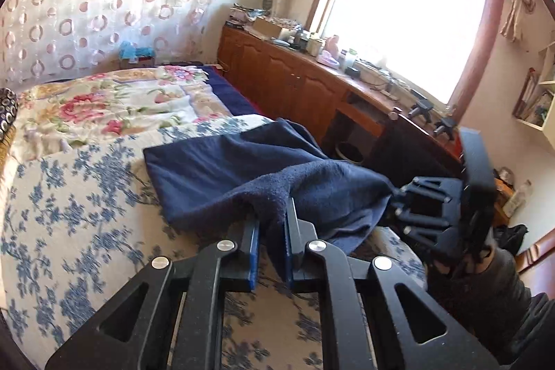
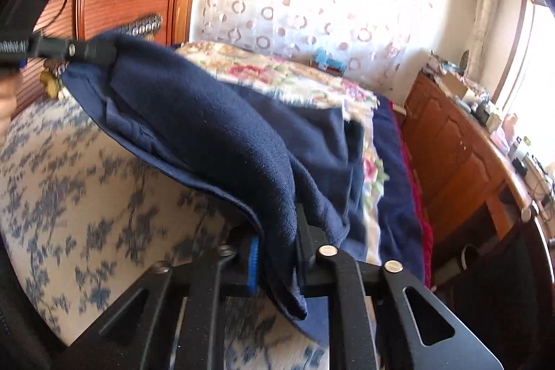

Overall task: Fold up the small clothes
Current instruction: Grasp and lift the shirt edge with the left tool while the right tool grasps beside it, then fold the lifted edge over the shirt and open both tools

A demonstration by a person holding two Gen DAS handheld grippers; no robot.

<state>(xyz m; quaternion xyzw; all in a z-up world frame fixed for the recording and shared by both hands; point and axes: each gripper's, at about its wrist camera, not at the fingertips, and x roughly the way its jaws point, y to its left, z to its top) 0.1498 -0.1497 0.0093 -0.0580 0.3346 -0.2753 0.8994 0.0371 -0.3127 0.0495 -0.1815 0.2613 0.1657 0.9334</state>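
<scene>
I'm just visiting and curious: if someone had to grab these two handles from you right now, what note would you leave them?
Left gripper: shut on one corner of the navy garment.
Right gripper: shut on another part of the same near edge.
Garment: near edge lifted off the blue floral bedspread; far part lies flat on the bed.
Done: both corners gripped and raised.
Left: probably carry the held edge over the flat part, lay it down, release, then smooth or fold again. No finished fold shows yet.
</scene>
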